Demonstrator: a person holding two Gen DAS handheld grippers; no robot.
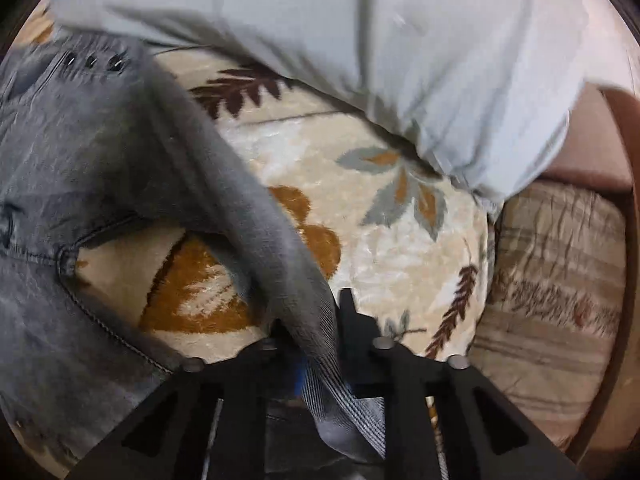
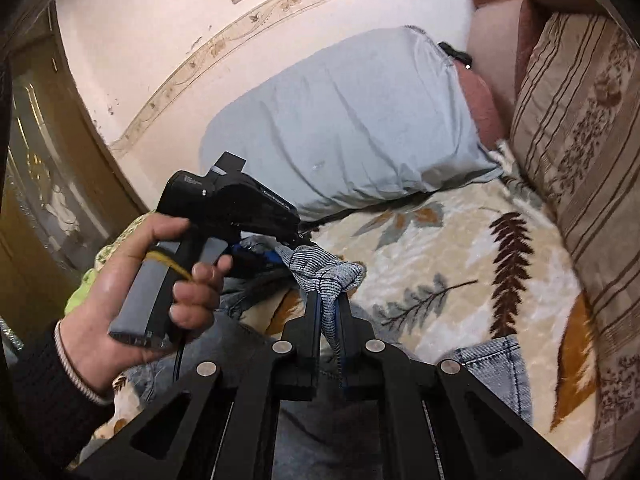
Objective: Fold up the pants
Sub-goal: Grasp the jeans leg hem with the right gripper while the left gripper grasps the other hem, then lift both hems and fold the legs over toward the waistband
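We are working over a bed spread with a cream plush blanket (image 1: 400, 240) patterned in brown, grey and orange leaves, a pale blue pillow (image 2: 352, 120) lying against the pink wall. Our right gripper (image 2: 328, 312) has its jaws nearly closed on a bunched fold of the grey washed-denim pants (image 1: 80, 168), the cloth welling up between the fingers; our left gripper (image 1: 312, 320) is likewise pinched on a taut edge of the same fabric, which runs up and left from the jaws to the waistband. We judge both edges are held high together so the cloth hangs clear and can be laid over itself in a clean fold. The left wrist view alone shows the waistband's rivets and a seamed pocket draping onto the blanket; only the right wrist view shows our left hand (image 2: 132, 292) round the handle (and a striped brown cushion (image 2: 580, 160) alongside), plus more denim on the blanket below.
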